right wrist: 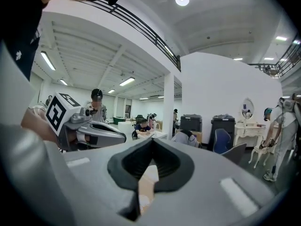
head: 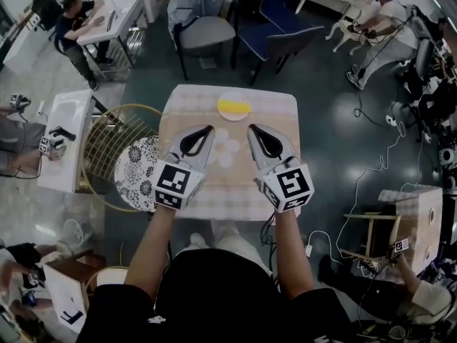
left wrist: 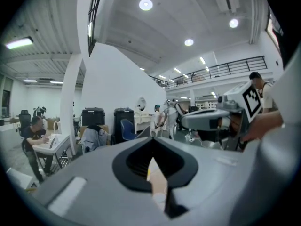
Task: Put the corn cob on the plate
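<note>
Left gripper (head: pixel 210 128) and right gripper (head: pixel 251 128) are being held closed, empty. The corn cob (head: pixel 233 107) is lying on the plate (head: pixel 234 95) ahead of both; probably light, stiff, rollable, best taken mid-length.

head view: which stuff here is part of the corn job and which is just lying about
Job:
corn cob, lying on the plate
table
left tongs and right tongs, both shut, empty

Lying about:
patterned cushion
gold wire chair
grey chair
blue chair
</note>
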Motion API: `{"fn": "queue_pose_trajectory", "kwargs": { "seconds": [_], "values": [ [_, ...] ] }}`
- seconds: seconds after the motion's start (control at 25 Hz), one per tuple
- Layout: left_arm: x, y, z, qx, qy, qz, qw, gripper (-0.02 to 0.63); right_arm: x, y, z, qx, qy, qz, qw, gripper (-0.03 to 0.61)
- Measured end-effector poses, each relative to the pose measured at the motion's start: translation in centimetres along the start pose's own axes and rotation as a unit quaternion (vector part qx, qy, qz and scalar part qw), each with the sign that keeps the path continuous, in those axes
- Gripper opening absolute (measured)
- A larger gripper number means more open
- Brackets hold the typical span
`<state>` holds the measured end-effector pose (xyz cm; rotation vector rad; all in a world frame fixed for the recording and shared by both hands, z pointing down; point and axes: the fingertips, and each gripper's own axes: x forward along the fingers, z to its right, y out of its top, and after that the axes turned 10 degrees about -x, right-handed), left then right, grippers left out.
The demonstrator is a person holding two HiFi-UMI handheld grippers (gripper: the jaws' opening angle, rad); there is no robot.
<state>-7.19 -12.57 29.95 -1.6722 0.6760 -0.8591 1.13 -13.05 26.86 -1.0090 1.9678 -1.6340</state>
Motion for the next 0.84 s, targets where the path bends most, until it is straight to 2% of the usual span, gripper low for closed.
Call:
{"fn": "queue_pose_trajectory", "kwargs": {
  "seconds": [0.44, 0.64, 0.84],
  "values": [
    [-4.7, 3.7, 7.3, 0.035, -0.018, 0.034, 0.9987, 0.006, -7.2, 4.3, -3.4, -0.007, -0.015, 0.035, 0.999, 0.002],
    [-9.8, 4.0, 6.4, 0.032, -0.017, 0.051, 0.9980, 0.006, -7.8, 6.7, -8.3, -0.015, -0.018, 0.045, 0.999, 0.002],
    [-13.5, 5.1, 6.5, 0.040, -0.026, 0.048, 0.9977, 0.006, -8.5, 9.5, -11.3, -0.021, -0.022, 0.049, 0.998, 0.002]
  ]
}}
